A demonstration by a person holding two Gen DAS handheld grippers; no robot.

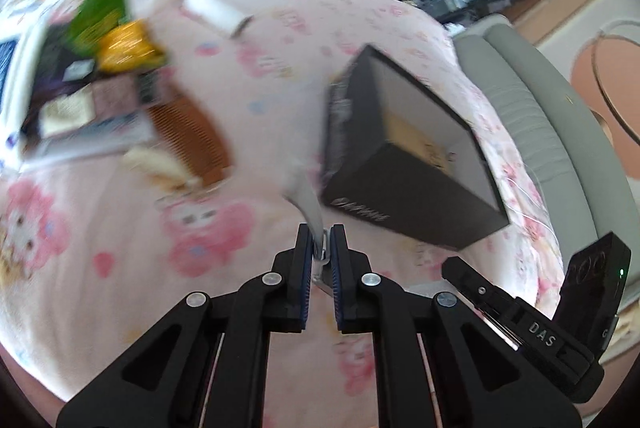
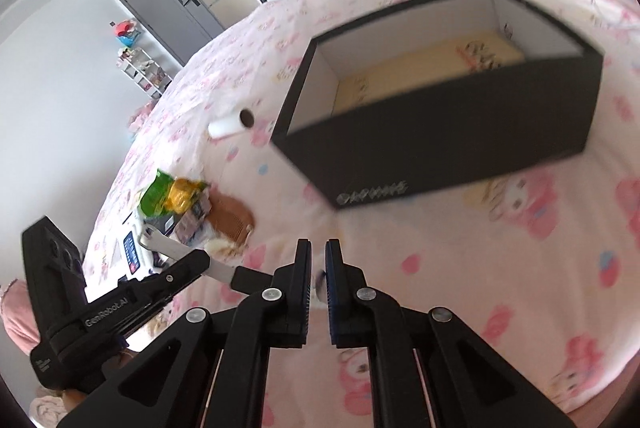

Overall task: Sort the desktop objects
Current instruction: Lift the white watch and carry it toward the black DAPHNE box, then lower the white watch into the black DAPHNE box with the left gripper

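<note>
Both grippers carry loot toward the black box [image 2: 440,116] ahead: left gripper [image 1: 320,248] jaws clamp a grey strip [image 1: 306,200], right gripper [image 2: 319,260] jaws pinch something small, unidentifiable.

The pile of packets [image 1: 92,68] at the left of the left wrist view is smeared by blur, and lettering on the black box [image 1: 404,164] is unreadable too.
</note>
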